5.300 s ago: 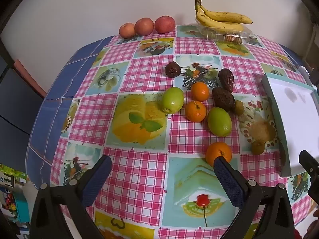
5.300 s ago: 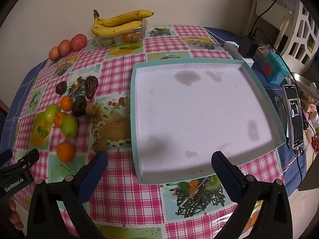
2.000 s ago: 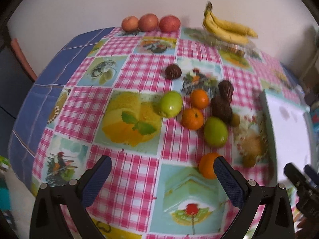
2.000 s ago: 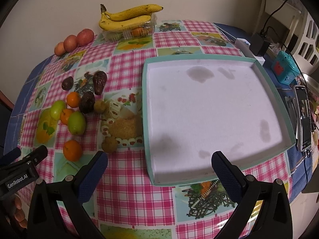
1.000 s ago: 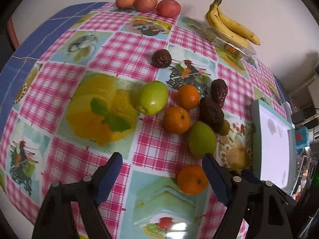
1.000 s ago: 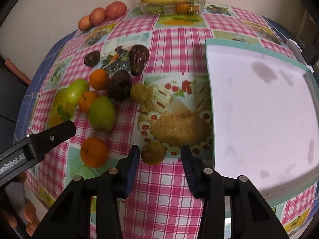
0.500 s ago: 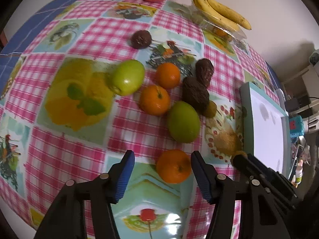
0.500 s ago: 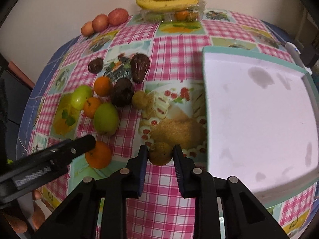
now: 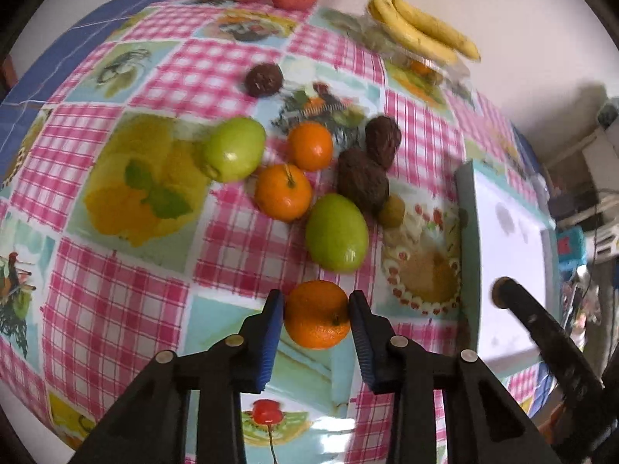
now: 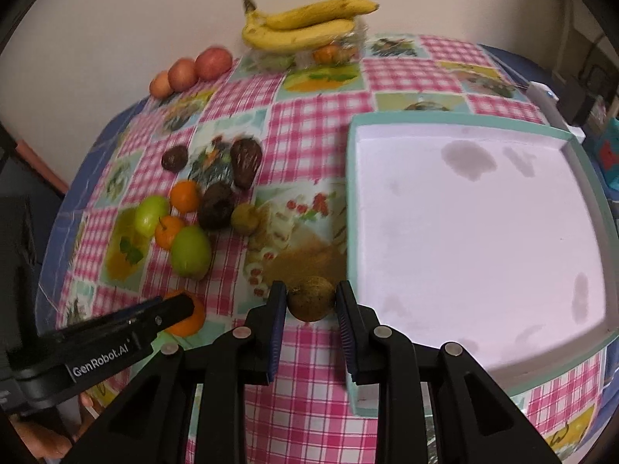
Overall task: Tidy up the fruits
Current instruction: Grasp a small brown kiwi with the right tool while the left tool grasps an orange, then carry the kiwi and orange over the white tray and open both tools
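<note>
My left gripper is shut on an orange at the near edge of the fruit cluster on the checked tablecloth. My right gripper is shut on a small brown-green fruit just left of the teal tray, whose white inside holds no fruit. Behind lie two green fruits, two more oranges, three dark wrinkled fruits and a small olive fruit.
Bananas rest on a clear plastic box at the back. Three reddish fruits sit at the back left by the wall. A power strip and charger lie beyond the tray's far right corner.
Both grippers moved forward and down and closed: the left onto the nearest orange, the right onto the small brown-green fruit, which now sits closer to the tray's edge.
</note>
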{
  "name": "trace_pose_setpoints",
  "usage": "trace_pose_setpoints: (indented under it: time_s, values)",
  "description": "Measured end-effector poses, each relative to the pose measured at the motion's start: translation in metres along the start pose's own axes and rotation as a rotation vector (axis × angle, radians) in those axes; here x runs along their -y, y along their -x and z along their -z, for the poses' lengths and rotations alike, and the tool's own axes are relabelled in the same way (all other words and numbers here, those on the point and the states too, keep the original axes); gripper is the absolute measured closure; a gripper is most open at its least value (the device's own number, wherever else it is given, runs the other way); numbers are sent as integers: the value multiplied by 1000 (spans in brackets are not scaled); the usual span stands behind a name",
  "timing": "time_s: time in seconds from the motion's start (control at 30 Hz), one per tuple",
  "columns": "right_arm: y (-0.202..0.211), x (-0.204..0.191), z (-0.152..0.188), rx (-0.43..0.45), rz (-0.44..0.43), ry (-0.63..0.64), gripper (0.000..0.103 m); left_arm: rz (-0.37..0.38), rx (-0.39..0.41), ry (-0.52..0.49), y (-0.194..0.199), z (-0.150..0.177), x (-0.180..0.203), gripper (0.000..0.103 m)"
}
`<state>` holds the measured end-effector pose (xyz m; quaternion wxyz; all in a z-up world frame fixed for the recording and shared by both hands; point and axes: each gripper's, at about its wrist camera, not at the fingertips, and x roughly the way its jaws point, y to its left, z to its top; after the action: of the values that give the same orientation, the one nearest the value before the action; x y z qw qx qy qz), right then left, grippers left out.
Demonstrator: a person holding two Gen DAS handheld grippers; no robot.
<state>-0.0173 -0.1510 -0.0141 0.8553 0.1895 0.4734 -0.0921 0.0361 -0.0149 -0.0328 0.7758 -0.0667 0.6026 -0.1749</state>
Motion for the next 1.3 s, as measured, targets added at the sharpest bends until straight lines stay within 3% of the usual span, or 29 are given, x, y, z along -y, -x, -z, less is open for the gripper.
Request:
trace_pose_setpoints:
  time_s: [0.1,0.3,0.47,0.63,0.83,1.07,1.23,1.3]
  values:
    - [13,20,-10,67,61,-65,76,41,50,-6,12,-4,6,67]
    - [15,87,-25,91,252,-242,76,129,55,-187,11,-15,77,67]
    - [5,135,-30,65,296,-363,76,155,53,-359,-10,-21,148,67]
    - [-2,163,-40,73,323,-417,76,129,14,-437,-53,-30,189,66]
    - [-11,174,-52,73,341,-403,76,103,-2,-443,-83,-32,201,66]
    - [-13,172,-54,62,349,-382,75,126,-10,-434,-83,-38,197,65]
    - [-12,171,-53,60,353,-388,74,123,7,-453,-68,-31,196,57]
    - [-7,168,-53,73,357,-381,58,135,18,-441,-58,-29,193,54]
